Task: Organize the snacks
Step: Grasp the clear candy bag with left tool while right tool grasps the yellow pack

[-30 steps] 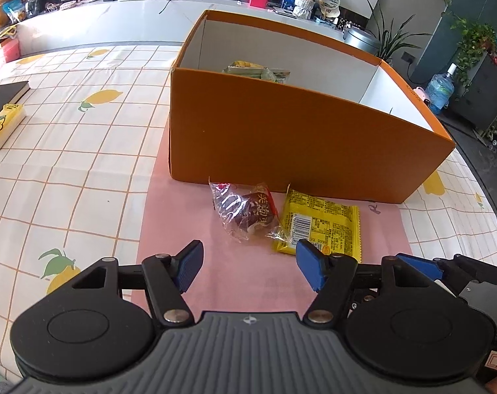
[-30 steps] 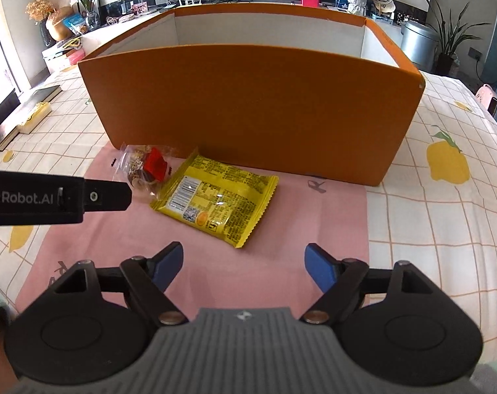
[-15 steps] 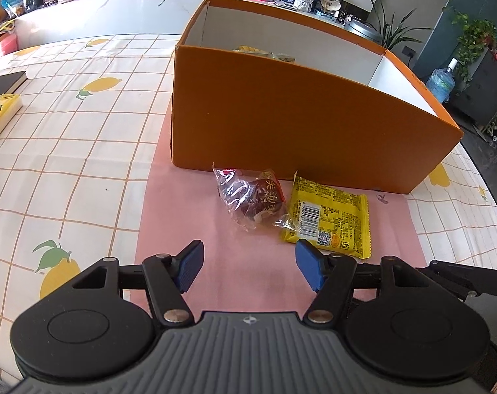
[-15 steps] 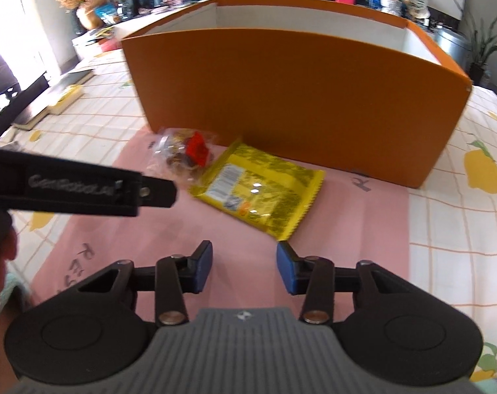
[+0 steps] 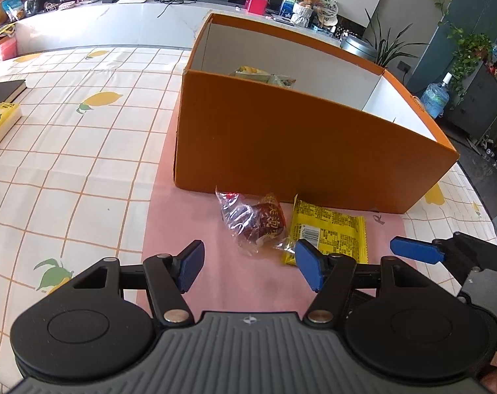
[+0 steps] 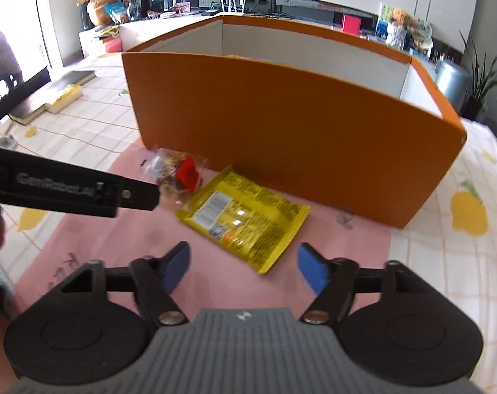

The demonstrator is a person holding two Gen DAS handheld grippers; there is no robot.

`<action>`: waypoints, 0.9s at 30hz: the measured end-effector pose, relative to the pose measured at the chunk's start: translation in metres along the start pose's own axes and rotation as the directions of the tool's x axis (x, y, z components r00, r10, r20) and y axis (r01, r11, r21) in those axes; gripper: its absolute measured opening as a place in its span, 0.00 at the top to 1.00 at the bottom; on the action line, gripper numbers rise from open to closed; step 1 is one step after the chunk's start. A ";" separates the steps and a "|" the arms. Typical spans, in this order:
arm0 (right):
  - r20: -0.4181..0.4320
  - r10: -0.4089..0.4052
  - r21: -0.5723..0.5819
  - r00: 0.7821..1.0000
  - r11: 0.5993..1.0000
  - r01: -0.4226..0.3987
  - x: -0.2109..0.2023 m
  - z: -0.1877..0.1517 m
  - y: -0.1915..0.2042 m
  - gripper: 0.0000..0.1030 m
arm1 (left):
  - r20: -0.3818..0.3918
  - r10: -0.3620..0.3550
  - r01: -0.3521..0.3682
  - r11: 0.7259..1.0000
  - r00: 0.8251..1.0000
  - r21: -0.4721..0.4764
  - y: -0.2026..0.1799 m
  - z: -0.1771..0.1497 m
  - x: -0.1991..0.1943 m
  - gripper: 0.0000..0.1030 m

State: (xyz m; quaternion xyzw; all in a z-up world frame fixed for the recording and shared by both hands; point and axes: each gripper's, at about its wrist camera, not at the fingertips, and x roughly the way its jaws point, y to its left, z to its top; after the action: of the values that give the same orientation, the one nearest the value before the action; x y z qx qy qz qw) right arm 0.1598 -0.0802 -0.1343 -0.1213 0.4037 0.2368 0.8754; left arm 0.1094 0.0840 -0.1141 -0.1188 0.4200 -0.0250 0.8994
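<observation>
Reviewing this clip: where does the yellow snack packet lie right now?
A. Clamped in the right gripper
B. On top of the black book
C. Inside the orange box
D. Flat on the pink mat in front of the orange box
D. The yellow snack packet lies flat on the pink mat just in front of the orange box, beside the clear-wrapped snack; the right gripper stands open and empty short of it.

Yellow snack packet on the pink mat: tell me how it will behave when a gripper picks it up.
The yellow snack packet lies flat and thin, so it is probably light and will likely flop or bend if pinched at one edge. Its film shows glare spots, so it may be slippery. It looks unlikely to roll.
</observation>
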 end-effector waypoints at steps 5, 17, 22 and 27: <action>-0.044 0.004 -0.066 0.999 0.998 -0.007 0.023 0.012 -0.009 0.17 | 0.009 -0.006 0.006 1.000 1.000 0.003 -0.002 0.006 0.009 0.27; -0.046 0.102 -0.124 0.994 0.987 -0.107 0.035 0.014 -0.006 0.15 | 0.045 -0.018 0.018 1.000 0.999 -0.007 0.003 0.011 0.024 0.38; -0.084 0.129 -0.044 0.988 0.990 -0.133 0.025 0.007 -0.002 0.21 | 0.039 -0.005 0.005 1.000 0.999 0.003 0.006 0.008 0.022 0.51; -0.114 0.123 -0.038 0.986 0.991 -0.128 0.009 -0.005 0.010 0.24 | 0.019 0.011 -0.011 1.000 1.000 0.001 0.011 0.005 0.013 0.53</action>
State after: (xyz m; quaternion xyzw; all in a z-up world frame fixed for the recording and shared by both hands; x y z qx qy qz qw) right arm 0.1563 -0.0707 -0.1447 -0.1286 0.4533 0.2935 0.8318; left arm 0.1210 0.0934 -0.1239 -0.1164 0.4121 -0.0190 0.9035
